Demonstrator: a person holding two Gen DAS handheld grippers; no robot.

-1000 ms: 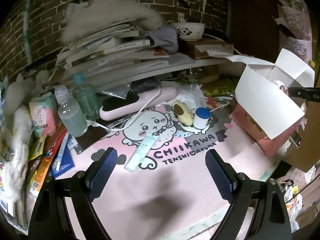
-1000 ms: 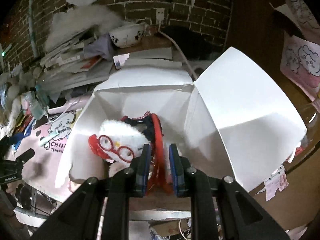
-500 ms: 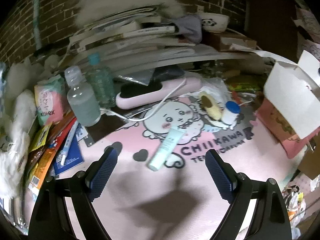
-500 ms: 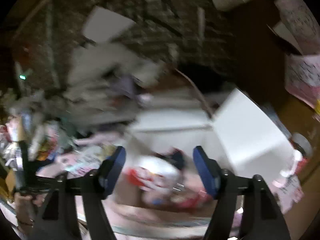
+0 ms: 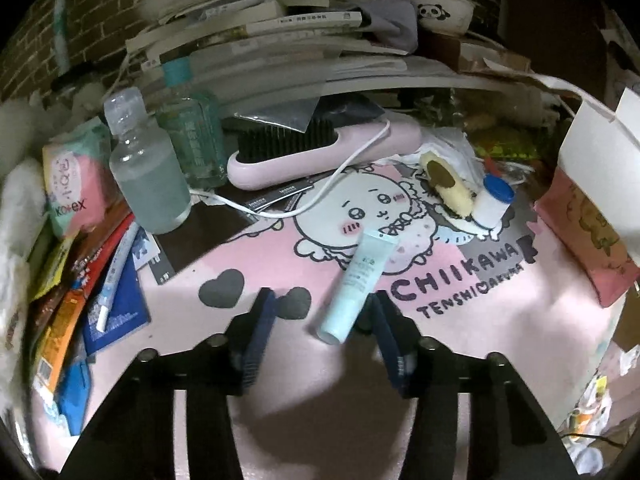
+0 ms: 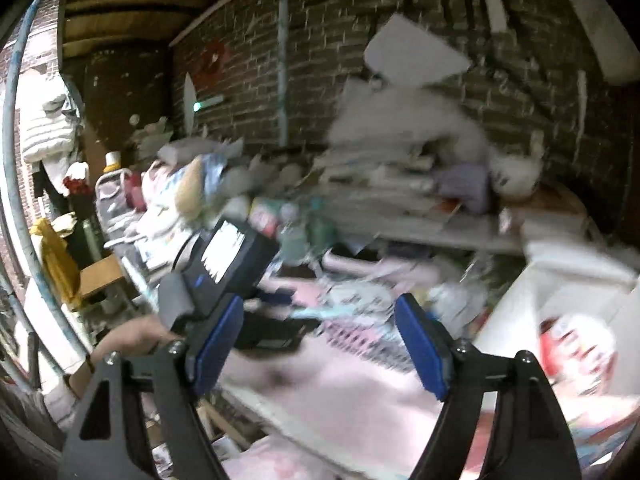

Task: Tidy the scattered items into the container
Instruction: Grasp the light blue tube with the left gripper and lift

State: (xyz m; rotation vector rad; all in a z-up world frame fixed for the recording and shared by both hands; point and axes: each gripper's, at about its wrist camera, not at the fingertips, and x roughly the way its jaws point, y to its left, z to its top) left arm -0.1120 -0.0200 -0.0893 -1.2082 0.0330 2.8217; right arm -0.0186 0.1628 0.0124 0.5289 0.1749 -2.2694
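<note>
A pale blue tube (image 5: pixel 360 276) lies on the pink printed mat (image 5: pixel 460 360). My left gripper (image 5: pixel 322 304) reaches down over the tube's near end with its jaws closing. The tube lies between the fingers, close to the right one and apart from the left one. The white box (image 5: pixel 592 152) with pink sides stands at the mat's right edge. In the blurred right wrist view my right gripper (image 6: pixel 320 316) hangs over the mat, its jaws opening with nothing between them. The box (image 6: pixel 532 292) is at its right, with a white and red plush toy (image 6: pixel 568 344) inside.
A small white bottle with a blue cap (image 5: pixel 494 204) and a yellow plush piece (image 5: pixel 444 184) lie behind the tube. A pink hairbrush (image 5: pixel 320 148) with its white cable, two bottles (image 5: pixel 148 176), a tissue pack (image 5: pixel 72 184) and packets (image 5: pixel 80 288) crowd the left. Stacked books fill the shelf behind.
My left gripper came forward and down over the tube and its jaws narrowed. My right gripper let go of the plush toy in the box, opened, and swung left over the mat.
</note>
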